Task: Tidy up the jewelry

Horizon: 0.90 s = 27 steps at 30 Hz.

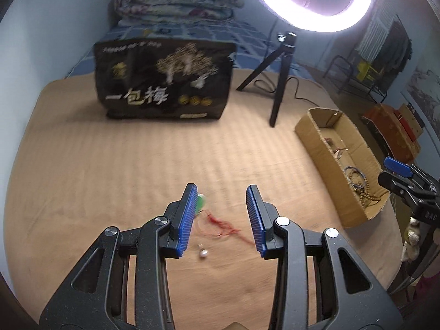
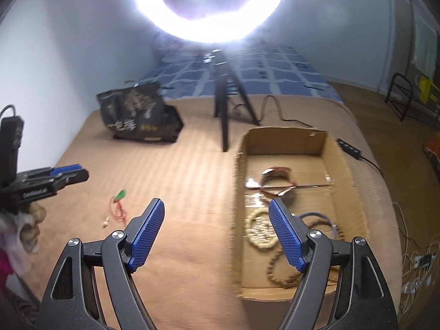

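A red cord necklace (image 1: 222, 224) with a green pendant (image 1: 201, 202) lies on the tan blanket, and a small pearl piece (image 1: 204, 253) lies beside it. My left gripper (image 1: 222, 189) hovers over them with its jaws apart and nothing pressed between the pads. The right wrist view shows the same green pendant (image 2: 120, 194) to the left. My right gripper (image 2: 216, 203) stands wide open and empty, astride the left wall of a cardboard box (image 2: 288, 143). The box holds a cream bead bracelet (image 2: 260, 231), a brown bead string (image 2: 275, 264) and other bracelets.
A black snack bag (image 1: 165, 82) stands at the back of the blanket. A black tripod (image 1: 277, 82) carries the glaring ring light (image 1: 310, 0), and its cable runs behind the box. The blanket's edge drops off just right of the box.
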{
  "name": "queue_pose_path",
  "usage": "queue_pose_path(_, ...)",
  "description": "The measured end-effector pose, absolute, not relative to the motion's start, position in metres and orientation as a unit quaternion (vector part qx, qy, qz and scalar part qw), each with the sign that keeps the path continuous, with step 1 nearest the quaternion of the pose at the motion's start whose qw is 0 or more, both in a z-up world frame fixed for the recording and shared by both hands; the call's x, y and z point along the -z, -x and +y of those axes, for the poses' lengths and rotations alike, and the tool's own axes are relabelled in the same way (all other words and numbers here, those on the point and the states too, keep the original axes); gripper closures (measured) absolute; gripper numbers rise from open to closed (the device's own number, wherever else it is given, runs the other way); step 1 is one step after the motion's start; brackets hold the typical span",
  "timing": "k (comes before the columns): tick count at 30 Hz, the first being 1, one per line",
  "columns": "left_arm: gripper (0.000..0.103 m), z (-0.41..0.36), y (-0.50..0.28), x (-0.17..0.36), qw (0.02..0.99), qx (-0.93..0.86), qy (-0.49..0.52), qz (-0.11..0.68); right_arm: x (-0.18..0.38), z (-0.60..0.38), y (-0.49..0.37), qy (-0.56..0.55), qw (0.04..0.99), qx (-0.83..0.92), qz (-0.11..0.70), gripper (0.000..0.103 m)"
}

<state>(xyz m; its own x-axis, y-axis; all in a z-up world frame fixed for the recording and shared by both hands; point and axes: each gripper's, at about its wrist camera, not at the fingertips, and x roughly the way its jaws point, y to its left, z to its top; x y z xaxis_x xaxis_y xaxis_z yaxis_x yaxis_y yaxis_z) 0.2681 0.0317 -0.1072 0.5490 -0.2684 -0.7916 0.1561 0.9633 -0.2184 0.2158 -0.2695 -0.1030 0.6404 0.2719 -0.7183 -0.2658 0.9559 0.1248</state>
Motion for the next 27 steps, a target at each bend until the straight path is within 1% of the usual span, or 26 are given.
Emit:
queue_pose_path(7, 0.066, 0.051, -0.252, 0.129, 0.870, 0.125, 0.051, 0.474, 0.117, -0.234, -0.213, 0.013, 0.894, -0.187, 0.407, 0.025)
queue_pose_path(18, 0.066, 0.050, -0.234, 0.158, 0.852, 0.163, 0.043, 0.495, 0.137, -0.193, -0.227, 0.009, 0.879, -0.230, 0.417, 0.025)
queue_pose_path(19, 0.067, 0.048, -0.233, 0.163, 0.849, 0.168, 0.042, 0.500, 0.141, -0.188, -0.229, 0.007, 0.877, -0.236, 0.418, 0.025)
queue_pose_path(20, 0.073, 0.046, -0.232, 0.166, 0.846, 0.171, 0.039, 0.503, 0.143, -0.184, -0.231, 0.005, 0.875, -0.240, 0.420, 0.025)
queue_pose_path(21, 0.076, 0.044, -0.232, 0.169, 0.844, 0.173, 0.035, 0.506, 0.145, -0.181, -0.233, 0.003, 0.873, -0.243, 0.422, 0.025)
queue_pose_path(27, 0.076, 0.037, -0.234, 0.184, 0.838, 0.176, 0.026, 0.515, 0.161, -0.150, -0.252, -0.007, 0.858, -0.270, 0.437, 0.025)
